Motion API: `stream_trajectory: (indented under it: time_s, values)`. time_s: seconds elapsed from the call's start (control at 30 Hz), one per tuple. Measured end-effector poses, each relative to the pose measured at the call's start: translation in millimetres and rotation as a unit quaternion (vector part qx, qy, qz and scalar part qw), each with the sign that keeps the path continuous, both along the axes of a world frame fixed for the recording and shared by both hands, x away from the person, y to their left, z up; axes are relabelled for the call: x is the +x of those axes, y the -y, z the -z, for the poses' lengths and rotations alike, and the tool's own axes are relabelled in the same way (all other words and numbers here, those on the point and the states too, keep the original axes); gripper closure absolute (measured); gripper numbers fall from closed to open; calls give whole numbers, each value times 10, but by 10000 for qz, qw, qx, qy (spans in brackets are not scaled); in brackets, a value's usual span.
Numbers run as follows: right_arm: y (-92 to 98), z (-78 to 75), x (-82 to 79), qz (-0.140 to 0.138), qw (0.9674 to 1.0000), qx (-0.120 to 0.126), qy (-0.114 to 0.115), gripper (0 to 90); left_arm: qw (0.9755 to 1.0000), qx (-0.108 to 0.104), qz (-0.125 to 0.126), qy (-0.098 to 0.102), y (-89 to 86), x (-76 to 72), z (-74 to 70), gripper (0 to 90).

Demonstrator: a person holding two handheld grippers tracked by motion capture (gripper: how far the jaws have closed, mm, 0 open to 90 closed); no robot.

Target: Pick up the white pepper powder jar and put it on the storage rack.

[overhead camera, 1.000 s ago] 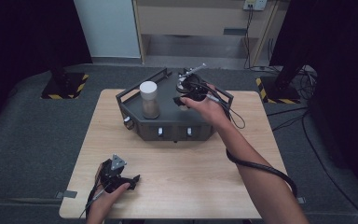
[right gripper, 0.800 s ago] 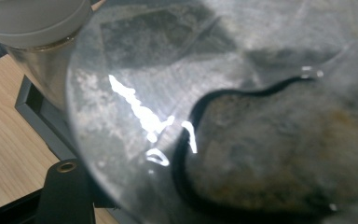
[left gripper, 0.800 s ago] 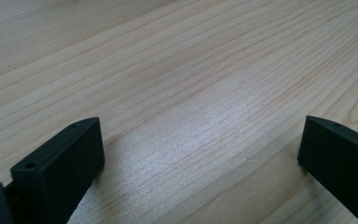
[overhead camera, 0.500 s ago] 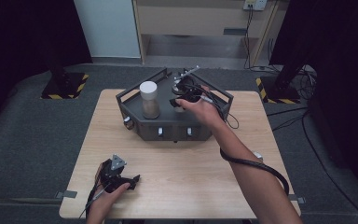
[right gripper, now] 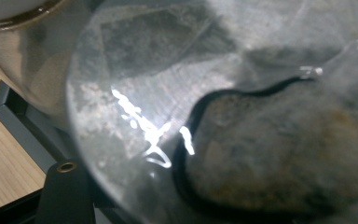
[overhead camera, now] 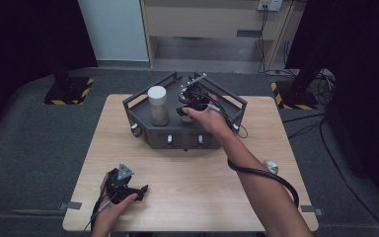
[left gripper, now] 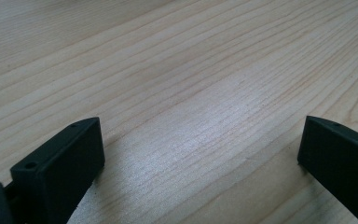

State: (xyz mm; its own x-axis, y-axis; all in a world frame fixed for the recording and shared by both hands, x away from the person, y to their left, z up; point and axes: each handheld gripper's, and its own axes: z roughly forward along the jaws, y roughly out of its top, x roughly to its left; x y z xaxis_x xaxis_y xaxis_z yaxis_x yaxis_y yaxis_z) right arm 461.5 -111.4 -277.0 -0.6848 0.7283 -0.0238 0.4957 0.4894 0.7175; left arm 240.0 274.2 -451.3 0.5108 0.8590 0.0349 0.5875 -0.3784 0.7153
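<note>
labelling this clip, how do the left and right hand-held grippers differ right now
The left hand-held gripper lies low on the bare wooden table near its front edge; the right hand-held gripper is up over the dark tray, beside the white-capped jar. The left one's jaws stand wide apart with nothing between them; the right one is shut on a clear container. Both are held in a hand.

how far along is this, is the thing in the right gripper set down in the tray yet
Already done, it seems: a white-lidded jar stands upright in the dark tray. In hand: the right gripper is shut on a clear container, held over the tray beside the jar; whether it rests on the tray floor I cannot tell. Left: releasing it. The left gripper lies open on the wooden table, holding nothing.
</note>
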Motion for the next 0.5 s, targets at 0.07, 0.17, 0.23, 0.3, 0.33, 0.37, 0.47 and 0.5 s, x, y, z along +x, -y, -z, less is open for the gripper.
stream_trajectory:
  time_s: [0.07, 0.17, 0.23, 0.3, 0.33, 0.37, 0.47, 0.5]
  values:
    - [2, 15, 11, -1, 10000, -1, -3, 309, 10000, 1, 0, 0, 0, 0, 0, 0]
    - [-7, 33, 18, 20, 10000, -6, -30, 309, 10000, 0, 1, 0, 0, 0, 0, 0]
    - [-18, 51, 18, 26, 10000, -19, -38, 309, 10000, 0, 0, 0, 0, 0, 0, 0]
    - [-28, 71, 20, 27, 10000, -21, -60, 309, 10000, 2, 0, 0, 0, 0, 0, 0]
    - [-29, 80, 24, 21, 10000, -28, -62, 309, 10000, 2, 1, 0, 0, 0, 0, 0]
    - [-30, 90, 27, 24, 10000, -23, -68, 309, 10000, 1, 0, 1, 0, 0, 0, 0]
    - [-33, 106, 37, 66, 9999, -11, -100, 309, 10000, 2, 0, 0, 0, 0, 0, 0]
    - [-30, 109, 41, 68, 9999, -7, -102, 309, 10000, 1, 0, 0, 0, 0, 0, 0]
